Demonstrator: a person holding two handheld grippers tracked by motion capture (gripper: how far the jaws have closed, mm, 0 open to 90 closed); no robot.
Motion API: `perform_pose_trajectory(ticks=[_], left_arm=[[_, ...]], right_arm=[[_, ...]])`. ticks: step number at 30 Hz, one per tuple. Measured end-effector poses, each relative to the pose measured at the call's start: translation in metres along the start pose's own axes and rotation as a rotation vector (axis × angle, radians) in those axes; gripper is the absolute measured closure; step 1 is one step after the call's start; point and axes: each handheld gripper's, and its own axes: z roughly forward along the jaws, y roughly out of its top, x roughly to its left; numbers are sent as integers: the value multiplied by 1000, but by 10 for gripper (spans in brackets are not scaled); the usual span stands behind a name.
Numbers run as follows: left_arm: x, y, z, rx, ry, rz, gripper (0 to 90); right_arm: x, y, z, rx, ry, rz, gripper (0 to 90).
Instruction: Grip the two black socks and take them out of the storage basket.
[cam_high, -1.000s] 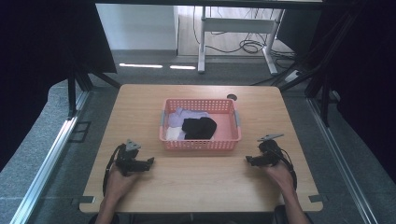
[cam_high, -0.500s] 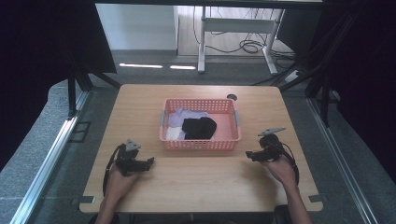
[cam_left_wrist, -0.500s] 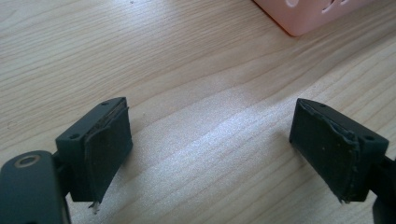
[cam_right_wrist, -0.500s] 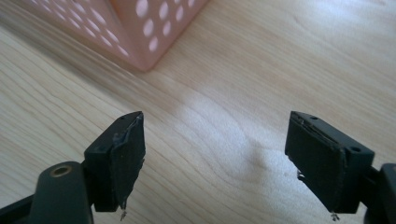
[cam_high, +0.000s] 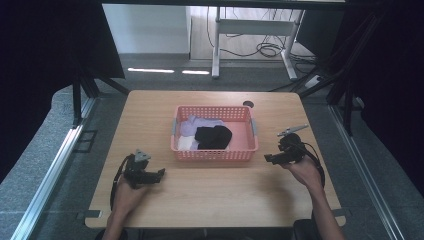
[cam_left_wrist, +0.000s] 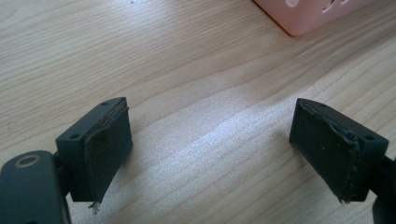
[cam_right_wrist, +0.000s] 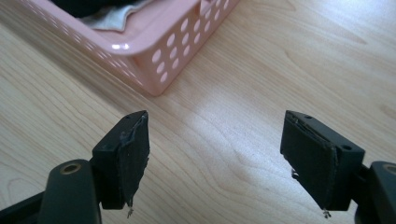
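Right claw, jaws apart with nothing between them though just closing a little, hangs off the pink basket mid-worktop; left claw rests open and empty. Black garment lies inside. A low approach could catch the basket's rim and shove it.

Two hand-held grippers, both black. Left gripper carries a grey three-cornered plate on top; a black cable loops back along the forearm. Right gripper has a grey plate too, with a looped black cable. Jaws are blocky, with small screw holes; dark pads are worn, edges frayed. Forearms bare, no sleeves.
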Motion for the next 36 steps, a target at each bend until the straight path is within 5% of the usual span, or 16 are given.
perform_pose_trajectory(ticks=[19, 36], left_arm=[[0, 0, 0, 2, 0, 2, 126], [0, 0, 0, 2, 0, 2, 126]], right_arm=[[10, 64, -14, 9, 58, -55, 247], [38, 116, 27, 43, 137, -146, 339]])
